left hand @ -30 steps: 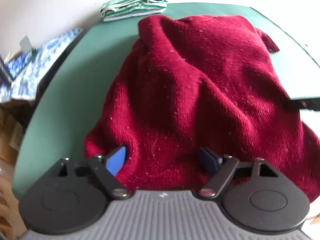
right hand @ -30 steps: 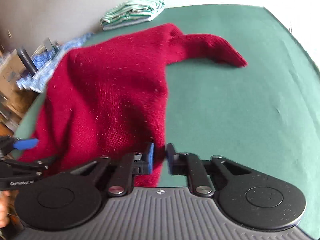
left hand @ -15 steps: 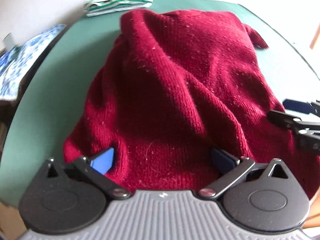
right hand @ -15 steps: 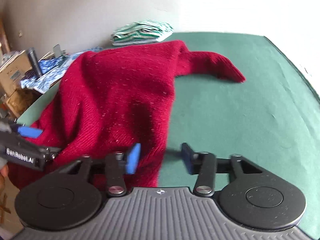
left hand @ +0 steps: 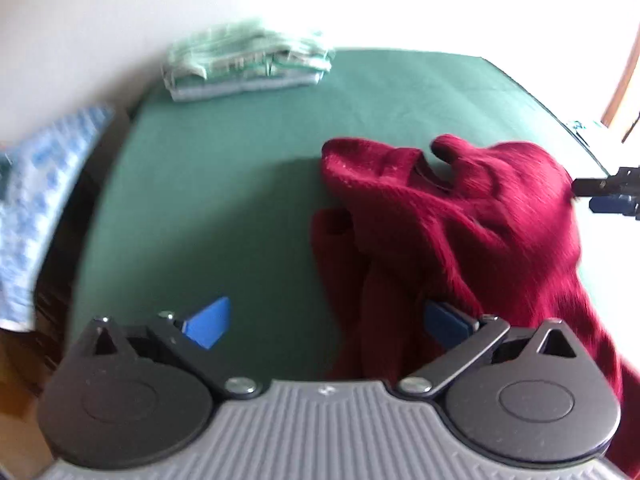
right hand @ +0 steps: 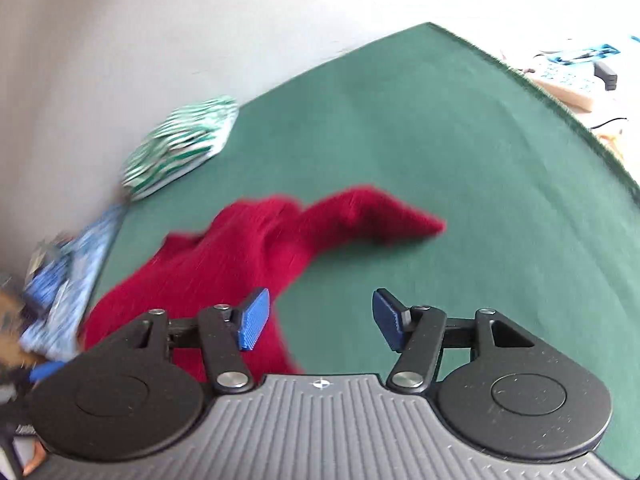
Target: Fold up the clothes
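In the left wrist view, a blue patterned cloth [left hand: 36, 200] hangs at the far left edge, off the green table [left hand: 224, 184]. At the upper left of the table lies a folded stack of green-striped clothes [left hand: 248, 62], blurred. The left gripper [left hand: 326, 322] fills the bottom of the frame with its blue-padded fingers spread wide; the left pad is over bare table, while the right pad sits against the edge of the red sweater [left hand: 460, 220]. The gap between them holds only table and a fold of red knit, nothing pinched. The sweater lies crumpled in the right half of the frame, its near part spilling down toward the lower right corner. At the right edge the tip of the right gripper [left hand: 608, 196] pokes in, just beside the sweater.

In the right wrist view, the patterned cloth is at the lower left, the striped stack at the upper left near the wall. The sweater runs from lower left to centre, one sleeve [right hand: 384, 216] stretched flat toward the right. The right gripper's fingers stand well apart, its left pad over the sweater, its right over bare table.
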Motion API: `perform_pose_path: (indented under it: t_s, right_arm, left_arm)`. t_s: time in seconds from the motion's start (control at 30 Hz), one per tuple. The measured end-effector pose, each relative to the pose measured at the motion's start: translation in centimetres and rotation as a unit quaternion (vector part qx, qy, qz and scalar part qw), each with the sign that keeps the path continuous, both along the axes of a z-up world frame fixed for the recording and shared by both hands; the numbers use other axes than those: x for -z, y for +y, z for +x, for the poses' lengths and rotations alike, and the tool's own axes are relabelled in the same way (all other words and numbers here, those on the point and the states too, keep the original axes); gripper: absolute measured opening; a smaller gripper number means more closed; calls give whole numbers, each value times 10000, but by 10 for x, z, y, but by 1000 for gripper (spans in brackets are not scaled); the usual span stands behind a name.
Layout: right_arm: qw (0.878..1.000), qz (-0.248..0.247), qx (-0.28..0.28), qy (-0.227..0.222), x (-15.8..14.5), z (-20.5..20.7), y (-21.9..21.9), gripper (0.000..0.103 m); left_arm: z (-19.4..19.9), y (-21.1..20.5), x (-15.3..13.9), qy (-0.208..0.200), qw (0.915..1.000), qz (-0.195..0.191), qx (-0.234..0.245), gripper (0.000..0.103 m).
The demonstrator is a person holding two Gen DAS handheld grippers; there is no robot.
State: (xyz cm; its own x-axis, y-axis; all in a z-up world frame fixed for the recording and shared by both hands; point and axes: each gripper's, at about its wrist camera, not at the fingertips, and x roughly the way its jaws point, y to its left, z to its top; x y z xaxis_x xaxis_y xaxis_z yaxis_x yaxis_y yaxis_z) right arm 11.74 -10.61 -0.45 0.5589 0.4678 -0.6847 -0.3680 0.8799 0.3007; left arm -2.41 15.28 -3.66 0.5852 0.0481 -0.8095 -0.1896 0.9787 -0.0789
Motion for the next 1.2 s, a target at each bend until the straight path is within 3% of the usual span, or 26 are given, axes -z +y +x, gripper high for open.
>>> perform_pose_path:
  t_s: [0.1, 0.2, 0.3, 0.33, 0.47, 0.63, 0.7, 0.77, 0.87, 1.0, 1.07, 1.13, 1.2]
  right_arm:
    - [9997, -82, 214, 23, 4, 24, 21, 61]
    - [9989, -165, 428, 45, 8, 47, 42, 59]
    - [9976, -247, 642, 68, 12, 71, 64, 37]
    - [9971, -182, 739, -4, 8, 73, 56, 17]
    - [9926, 159, 1146, -361, -10, 74, 11, 2]
    - [9769, 323, 2023, -609, -32, 77, -69, 2]
    - [9740, 331, 2190, -471, -35, 81, -97, 9]
    - [9755, 625, 2106, -79, -30, 84, -108, 27]
    - [9845, 637, 1624, 174, -17, 86, -73, 45]
    - [9931, 623, 904, 418, 1, 92, -14, 52]
    - [9951, 568, 700, 406, 7, 96, 13, 62]
    - [9969, 366, 632, 298, 11, 100, 35, 64]
    - [9976, 313, 563, 240, 14, 103, 43, 57]
  left_arm:
    - [23, 0, 15, 102, 9994, -290, -157, 102]
    - [24, -12, 27, 188, 9991, -330, -207, 102]
    - [14, -20, 32, 177, 9991, -334, -200, 102]
    - [10, -20, 33, 191, 9991, -326, -214, 102]
    - [-11, -18, 36, 304, 9984, -347, -330, 102]
    - [-46, -32, 37, 326, 9985, -83, -428, 102]
    - [-48, -42, 38, 341, 9985, 52, -419, 102]
    - [-49, -54, 38, 355, 9984, 168, -398, 102]
    - [-40, -73, 37, 395, 9985, 205, -312, 102]
    - [-32, -87, 35, 466, 9976, 226, -456, 102]
    - [-34, -91, 35, 464, 9971, 237, -552, 102]
    - [-39, -94, 36, 442, 9966, 251, -651, 102]
    - [-46, -96, 36, 414, 9962, 251, -727, 102]
